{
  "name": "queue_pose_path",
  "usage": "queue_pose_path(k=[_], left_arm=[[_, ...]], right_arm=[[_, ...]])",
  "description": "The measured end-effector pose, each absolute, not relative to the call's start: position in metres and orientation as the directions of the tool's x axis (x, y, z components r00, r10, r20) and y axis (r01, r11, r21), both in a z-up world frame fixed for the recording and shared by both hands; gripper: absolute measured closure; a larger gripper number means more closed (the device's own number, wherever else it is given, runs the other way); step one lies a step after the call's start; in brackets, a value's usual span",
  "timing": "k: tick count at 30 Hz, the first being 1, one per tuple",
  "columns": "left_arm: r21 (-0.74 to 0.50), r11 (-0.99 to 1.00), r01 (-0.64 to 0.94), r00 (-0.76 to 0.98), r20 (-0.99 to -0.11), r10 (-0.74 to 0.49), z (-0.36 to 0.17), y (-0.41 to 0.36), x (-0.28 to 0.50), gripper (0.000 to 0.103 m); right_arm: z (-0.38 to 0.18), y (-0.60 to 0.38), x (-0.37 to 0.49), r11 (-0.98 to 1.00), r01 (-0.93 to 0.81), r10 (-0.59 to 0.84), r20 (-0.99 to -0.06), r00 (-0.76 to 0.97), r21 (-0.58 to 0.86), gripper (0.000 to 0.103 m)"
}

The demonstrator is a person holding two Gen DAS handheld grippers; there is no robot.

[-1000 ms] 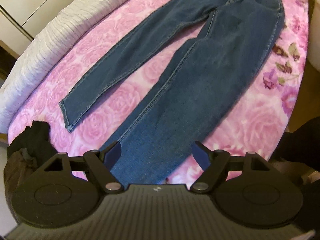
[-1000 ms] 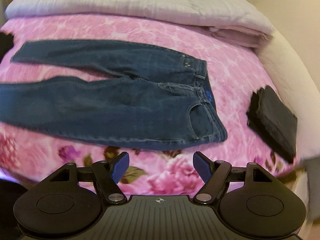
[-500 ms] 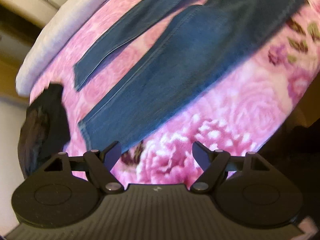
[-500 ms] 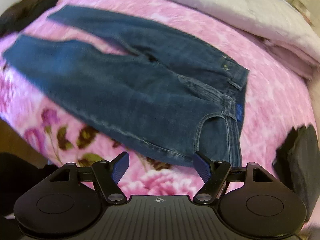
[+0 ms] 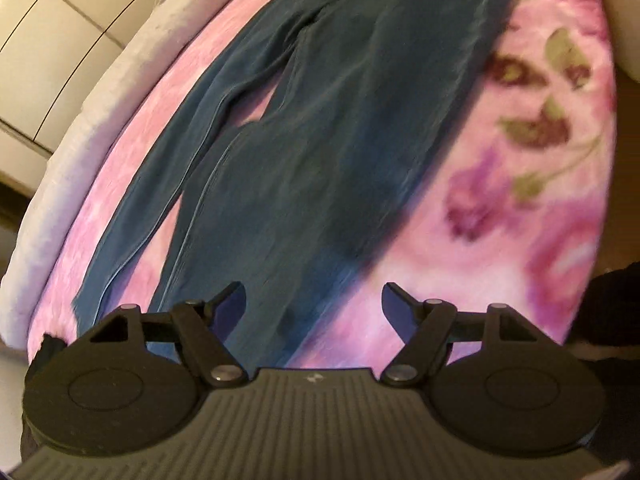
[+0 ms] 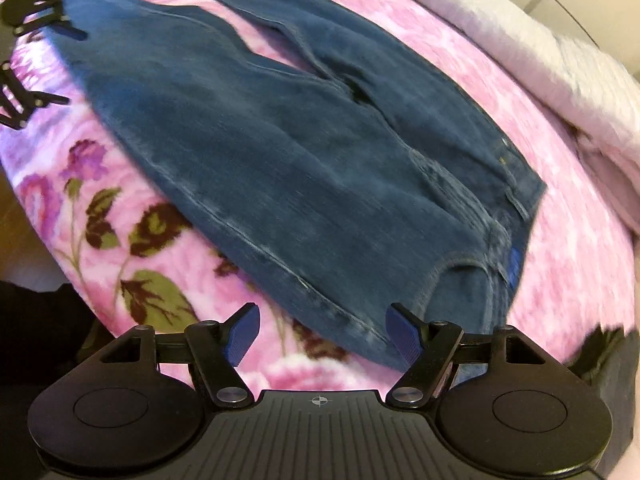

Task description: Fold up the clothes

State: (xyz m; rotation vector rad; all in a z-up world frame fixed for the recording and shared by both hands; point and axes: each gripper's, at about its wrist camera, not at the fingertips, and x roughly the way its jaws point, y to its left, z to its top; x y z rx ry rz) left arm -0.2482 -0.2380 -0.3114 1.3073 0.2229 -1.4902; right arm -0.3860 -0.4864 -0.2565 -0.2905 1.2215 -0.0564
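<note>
Denim jeans [image 5: 320,128] flat between both tools; left tool [image 5: 312,304], right tool [image 6: 322,328] spread.

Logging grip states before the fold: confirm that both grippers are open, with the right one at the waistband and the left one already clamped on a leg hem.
Not clamped. The left wrist view shows the left gripper open over the jeans, gripping nothing. The rest holds: the right gripper is open at the waistband.

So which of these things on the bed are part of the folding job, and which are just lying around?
Part of the job:
- dark blue denim jeans, spread flat
- left hand-held gripper, open
- right hand-held gripper, open

Just lying about:
- pink floral fleece blanket
- pale grey quilted duvet
- black folded garment
</note>
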Motion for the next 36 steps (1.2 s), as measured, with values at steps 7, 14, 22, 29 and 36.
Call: queue_pose_path(k=[7, 14, 22, 29, 36], left_arm=[[0.488, -0.428, 0.761, 0.197, -0.802, -0.564, -0.305, -0.219, -0.245, 0.031], [0.505, -0.39, 0.77, 0.245, -0.798, -0.551, -0.308, -0.212, -0.243, 0.031], [0.617, -0.311, 0.722, 0.378, -0.73, -0.57, -0.327, -0.224, -0.243, 0.031], [0.761, -0.225, 0.609, 0.541, -0.606, -0.583, -0.34, -0.248, -0.222, 0.031], [0.758, -0.154, 0.634, 0.617, -0.616, -0.49, -0.325, -0.245, -0.145, 0.068]], right_arm=[[-0.302, -0.438, -0.376, 0.833, -0.439, -0.153, -0.902, 0.403, -0.338, 0.061], [-0.343, -0.424, -0.36, 0.66, -0.629, -0.139, -0.889, 0.436, -0.412, 0.061], [-0.274, -0.464, -0.335, 0.8, -0.535, -0.008, -0.897, 0.443, -0.271, 0.101], [-0.22, -0.486, -0.322, 0.845, -0.493, 0.042, -0.893, 0.448, -0.208, 0.101], [-0.214, -0.495, -0.317, 0.866, -0.468, 0.052, -0.898, 0.436, -0.177, 0.101]])
